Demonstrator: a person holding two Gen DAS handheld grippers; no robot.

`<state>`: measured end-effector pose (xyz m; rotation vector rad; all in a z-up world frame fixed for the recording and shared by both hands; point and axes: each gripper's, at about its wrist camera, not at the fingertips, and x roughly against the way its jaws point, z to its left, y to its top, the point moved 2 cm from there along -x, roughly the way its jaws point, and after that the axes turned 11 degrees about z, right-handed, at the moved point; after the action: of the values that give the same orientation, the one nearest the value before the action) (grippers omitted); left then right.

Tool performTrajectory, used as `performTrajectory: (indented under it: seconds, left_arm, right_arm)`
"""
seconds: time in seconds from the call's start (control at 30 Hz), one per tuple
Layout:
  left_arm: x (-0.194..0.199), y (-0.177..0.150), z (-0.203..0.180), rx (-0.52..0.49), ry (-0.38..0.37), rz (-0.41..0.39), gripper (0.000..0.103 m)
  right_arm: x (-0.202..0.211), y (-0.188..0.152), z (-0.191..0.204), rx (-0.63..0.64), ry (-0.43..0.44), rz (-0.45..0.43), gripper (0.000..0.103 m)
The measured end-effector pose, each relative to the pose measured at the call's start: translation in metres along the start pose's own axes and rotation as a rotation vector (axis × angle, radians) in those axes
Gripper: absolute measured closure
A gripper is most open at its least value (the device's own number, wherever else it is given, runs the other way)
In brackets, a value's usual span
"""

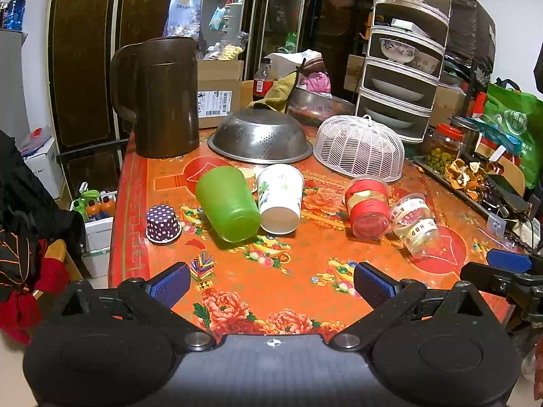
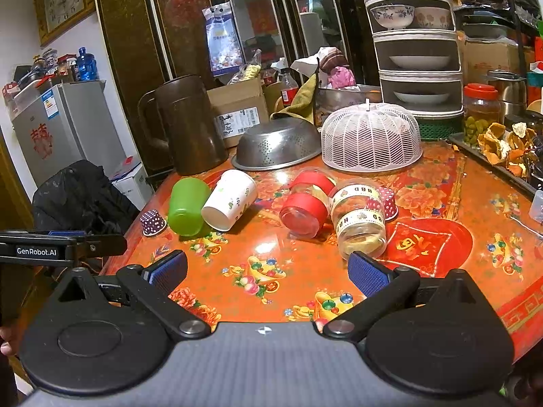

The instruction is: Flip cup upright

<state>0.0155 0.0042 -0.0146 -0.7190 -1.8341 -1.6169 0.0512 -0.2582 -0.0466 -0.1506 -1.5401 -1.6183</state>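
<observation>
Cups lay tipped on the counter [image 1: 305, 271]: a green cup [image 1: 226, 203] and a white cup [image 1: 280, 198], touching, bases toward the cameras. Left tool [image 1: 271, 283] sat nearer, fingers apart, empty; right tool [image 2: 268, 273] likewise spread wide.

Count of items on the counter [image 1: 305, 257]

Cups lying on their sides: four — one green cup [image 1: 226, 203], one white paper cup [image 1: 280, 197], one red-banded clear cup [image 1: 368, 209], one clear cup with lettered bands [image 1: 414, 224]. Small dotted cups standing mouth-down: two — one purple [image 1: 163, 224], one red [image 2: 388, 202], the red seen only from the right wrist view. One brown jug [image 1: 163, 98]. One steel colander [image 1: 259, 135], inverted. One white mesh food cover [image 1: 359, 147]. One tiered dish rack [image 1: 405, 54], five tiers in the left wrist view. One red-lidded jar [image 1: 444, 146]. Tongs: two pairs, left [image 1: 271, 279] and right [image 2: 268, 271].
</observation>
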Motion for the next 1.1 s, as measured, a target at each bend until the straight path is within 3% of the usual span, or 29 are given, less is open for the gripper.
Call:
performTrajectory:
  seconds: [1.1]
  left_arm:
    - [0.0032, -0.0018, -0.0015, 0.005, -0.003, -0.001, 0.0]
  right_arm:
    - [-0.0003, -0.0009, -0.0002, -0.002, 0.002, 0.009, 0.001]
